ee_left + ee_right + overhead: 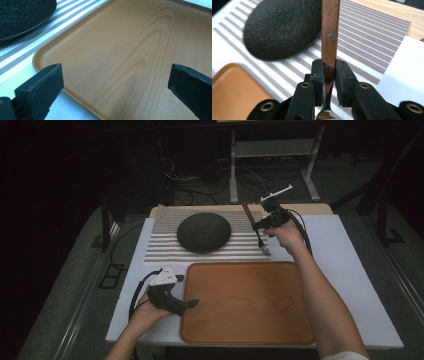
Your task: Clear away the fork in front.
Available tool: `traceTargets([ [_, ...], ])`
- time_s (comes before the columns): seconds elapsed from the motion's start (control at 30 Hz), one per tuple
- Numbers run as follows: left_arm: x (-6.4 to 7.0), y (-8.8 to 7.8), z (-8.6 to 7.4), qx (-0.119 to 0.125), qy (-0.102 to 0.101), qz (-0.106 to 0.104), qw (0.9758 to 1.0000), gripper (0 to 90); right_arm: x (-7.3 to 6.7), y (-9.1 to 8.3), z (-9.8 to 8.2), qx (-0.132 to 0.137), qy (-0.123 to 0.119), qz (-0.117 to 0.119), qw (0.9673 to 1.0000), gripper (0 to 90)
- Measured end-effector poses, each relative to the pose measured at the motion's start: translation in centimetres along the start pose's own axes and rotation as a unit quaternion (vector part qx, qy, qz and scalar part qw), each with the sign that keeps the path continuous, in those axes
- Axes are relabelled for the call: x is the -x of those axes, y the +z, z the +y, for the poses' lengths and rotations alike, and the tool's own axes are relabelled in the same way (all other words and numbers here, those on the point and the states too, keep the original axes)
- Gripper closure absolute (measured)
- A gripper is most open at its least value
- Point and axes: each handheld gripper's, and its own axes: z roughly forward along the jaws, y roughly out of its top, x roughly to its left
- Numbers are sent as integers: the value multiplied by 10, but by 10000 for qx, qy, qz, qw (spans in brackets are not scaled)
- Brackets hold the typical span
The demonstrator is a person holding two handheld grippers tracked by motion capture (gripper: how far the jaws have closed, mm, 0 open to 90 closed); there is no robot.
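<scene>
Right tool around fork

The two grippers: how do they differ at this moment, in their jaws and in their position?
The right gripper is shut on the fork by its wooden handle; the left gripper is open, holding nothing. The right gripper is lifted over the striped mat, while the left gripper sits low at the wooden tray's left edge. Both have black jaws.

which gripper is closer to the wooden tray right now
Left. The left gripper hovers open at the wooden tray's left rim; the right gripper holds a fork beyond the tray's far edge.
</scene>
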Motion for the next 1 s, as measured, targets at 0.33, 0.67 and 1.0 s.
traceTargets([
  [0.33, -1, 1, 0, -22, -3, 51, 10000, 0, -2, -31, -36, 458, -166, 376, 9981, 767],
  [0.67, -2, 4, 0, -47, -80, 167, 9998, 0, -9, -54, -65, 820, -394, 759, 9930, 767],
  [1.0, -1, 2, -2, 90, -272, 185, 9994, 0, -17, -73, -103, 1111, -566, 939, 9877, 766],
])
